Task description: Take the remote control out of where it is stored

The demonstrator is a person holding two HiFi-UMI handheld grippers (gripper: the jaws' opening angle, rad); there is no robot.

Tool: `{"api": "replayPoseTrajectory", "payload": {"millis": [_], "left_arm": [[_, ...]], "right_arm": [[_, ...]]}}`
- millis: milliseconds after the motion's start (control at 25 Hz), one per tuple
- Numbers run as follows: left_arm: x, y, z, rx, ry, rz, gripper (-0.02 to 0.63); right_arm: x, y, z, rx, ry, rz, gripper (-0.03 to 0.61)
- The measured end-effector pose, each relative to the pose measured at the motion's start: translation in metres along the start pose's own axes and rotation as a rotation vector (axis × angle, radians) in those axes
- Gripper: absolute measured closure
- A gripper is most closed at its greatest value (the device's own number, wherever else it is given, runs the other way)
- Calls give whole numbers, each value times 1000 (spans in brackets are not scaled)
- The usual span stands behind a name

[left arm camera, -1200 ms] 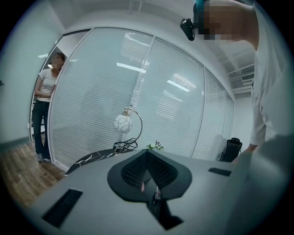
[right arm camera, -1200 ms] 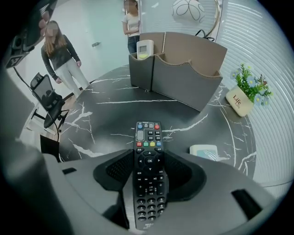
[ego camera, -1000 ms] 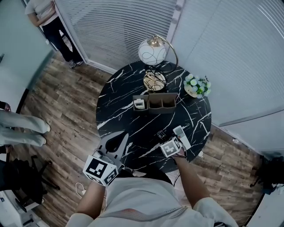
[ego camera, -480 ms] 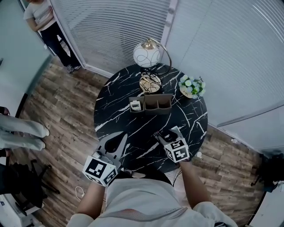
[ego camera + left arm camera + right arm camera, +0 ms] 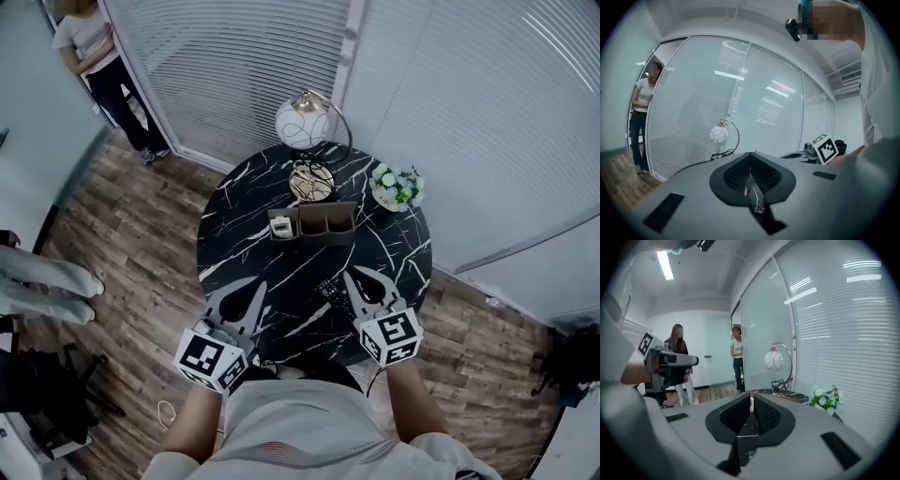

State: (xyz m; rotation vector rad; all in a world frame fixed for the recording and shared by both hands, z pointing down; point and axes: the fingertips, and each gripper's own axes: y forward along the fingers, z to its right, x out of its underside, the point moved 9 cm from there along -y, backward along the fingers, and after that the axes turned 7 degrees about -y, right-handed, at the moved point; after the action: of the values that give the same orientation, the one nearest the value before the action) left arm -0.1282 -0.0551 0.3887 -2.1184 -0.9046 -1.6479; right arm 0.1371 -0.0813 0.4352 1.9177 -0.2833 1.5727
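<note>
Two grippers hang over table point(image 5: 246, 206): L gripper point(image 5: 263, 283) pinched shut, empty; R gripper point(image 5: 349, 273) jaws just closed near-shut, nothing btwn. Remote control point(image 5: 334, 297) lies on it, just left of R fingertips.

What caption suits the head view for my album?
Left hand-held gripper and right hand-held gripper, both shut, above a marble table, a dark remote control lying beside the right.

Head view: high overhead, looks steeply down; whole round black white-veined marble surface point(image 5: 246, 236) in frame, far off. Left gripper view: cam on left gripper point(image 5: 263, 285), abt level, faces white globe lamp w/ gold arc arm point(image 5: 719, 134). Right gripper view: cam on right gripper point(image 5: 349, 274), similar heading. All 3 share lamp.
</note>
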Motion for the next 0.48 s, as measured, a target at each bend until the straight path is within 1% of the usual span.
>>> {"api": "replayPoseTrajectory", "payload": {"millis": [120, 240, 360, 480], "left_arm": [[-4, 0, 5, 6, 10, 5, 604], [-6, -2, 8, 11, 18, 17, 604], [-7, -3, 11, 13, 21, 24, 604], [-10, -3, 14, 12, 21, 23, 604]], "right_arm": [[-19, -13, -4, 11, -17, 86, 554], [-34, -24, -8, 27, -17, 151, 560], [-46, -33, -8, 36, -22, 197, 565], [-51, -37, -5, 39, -26, 217, 565]]}}
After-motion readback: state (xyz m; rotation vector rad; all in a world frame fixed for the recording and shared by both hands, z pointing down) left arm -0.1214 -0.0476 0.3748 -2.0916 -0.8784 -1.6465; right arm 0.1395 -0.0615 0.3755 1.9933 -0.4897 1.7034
